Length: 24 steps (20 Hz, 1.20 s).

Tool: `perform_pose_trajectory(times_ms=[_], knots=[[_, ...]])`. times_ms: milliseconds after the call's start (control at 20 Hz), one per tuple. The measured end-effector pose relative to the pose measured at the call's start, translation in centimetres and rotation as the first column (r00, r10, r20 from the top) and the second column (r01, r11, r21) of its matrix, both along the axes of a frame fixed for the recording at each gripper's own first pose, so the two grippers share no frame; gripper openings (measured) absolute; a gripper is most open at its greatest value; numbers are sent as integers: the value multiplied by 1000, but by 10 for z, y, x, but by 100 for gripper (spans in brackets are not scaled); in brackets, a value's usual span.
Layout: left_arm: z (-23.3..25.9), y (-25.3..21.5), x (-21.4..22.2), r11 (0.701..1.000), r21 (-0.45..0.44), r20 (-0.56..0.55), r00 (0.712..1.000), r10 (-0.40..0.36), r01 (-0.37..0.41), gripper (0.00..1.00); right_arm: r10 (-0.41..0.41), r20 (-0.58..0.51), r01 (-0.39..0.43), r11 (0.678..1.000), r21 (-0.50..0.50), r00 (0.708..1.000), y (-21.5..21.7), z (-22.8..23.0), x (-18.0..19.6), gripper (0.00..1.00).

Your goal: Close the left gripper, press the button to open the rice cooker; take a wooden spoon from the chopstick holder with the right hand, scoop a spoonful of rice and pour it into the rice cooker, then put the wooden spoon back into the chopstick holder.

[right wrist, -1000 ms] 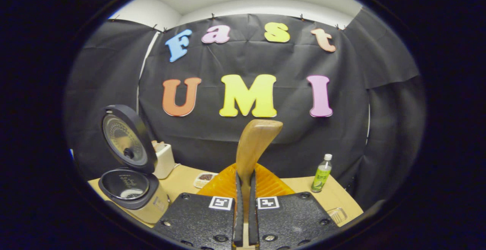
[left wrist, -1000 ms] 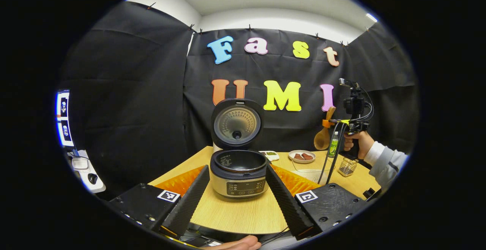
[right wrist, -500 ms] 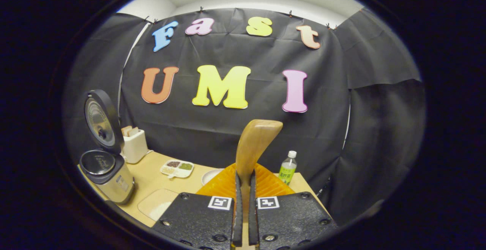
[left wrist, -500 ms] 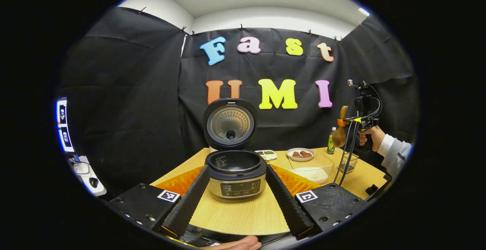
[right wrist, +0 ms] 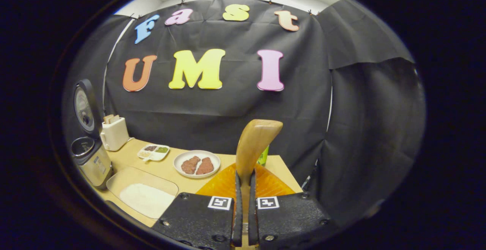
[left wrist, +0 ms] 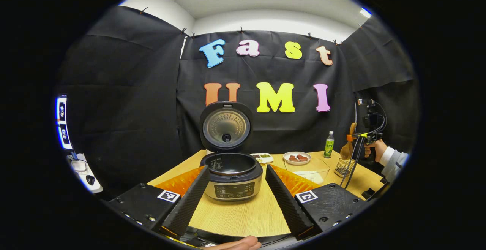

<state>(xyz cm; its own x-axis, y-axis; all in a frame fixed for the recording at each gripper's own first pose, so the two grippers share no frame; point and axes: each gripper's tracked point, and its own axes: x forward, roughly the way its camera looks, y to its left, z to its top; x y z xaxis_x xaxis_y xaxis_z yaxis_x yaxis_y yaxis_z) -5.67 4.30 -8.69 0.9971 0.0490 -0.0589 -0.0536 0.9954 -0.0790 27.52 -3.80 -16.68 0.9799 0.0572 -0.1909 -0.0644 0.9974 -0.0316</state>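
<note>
The rice cooker (left wrist: 232,178) stands open on the table, lid (left wrist: 226,126) upright, straight ahead of my left gripper (left wrist: 237,170), which is open with the cooker's body framed between its fingers. At the far right a hand holds my right gripper (left wrist: 352,137), shut on the wooden spoon (left wrist: 347,149). The spoon's bowl hangs just above the wire chopstick holder (left wrist: 343,167). In the right gripper view the spoon's handle (right wrist: 255,145) rises from my shut right gripper (right wrist: 244,178). The clear rice container (right wrist: 142,191) lies low left, the cooker (right wrist: 90,159) beyond it.
A plate of meat (right wrist: 197,163), a small divided tray (right wrist: 153,152) and a white toaster (right wrist: 114,132) sit along the table's back. A green bottle (left wrist: 328,144) stands near the holder. The rice container (left wrist: 309,168) lies between cooker and holder.
My right gripper has carried the spoon rightward and down, away from the cooker, to just above the chopstick holder. The left gripper has stayed open before the cooker.
</note>
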Motion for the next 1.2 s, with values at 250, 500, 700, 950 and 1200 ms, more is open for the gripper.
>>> perform_pose_trajectory(times_ms=[250,500,700,950,1200], knots=[[-5,-7,4,1000,6,-15,1000,1,-1,95,5,-144,7,997,80,990,-10,-62,12,13],[-10,-13,11,1000,12,-27,1000,-3,4,95,3,-198,19,993,113,980,-17,-82,17,13],[-12,-19,15,1000,13,-38,999,-12,13,95,-11,-180,29,995,98,984,-20,-74,15,18],[-11,-20,18,1000,18,-37,999,-14,14,95,-84,-100,91,993,78,991,-39,-44,-1,69],[-5,-19,29,1000,17,-39,999,-15,16,95,-128,-34,130,988,81,991,-42,-10,-17,99]])
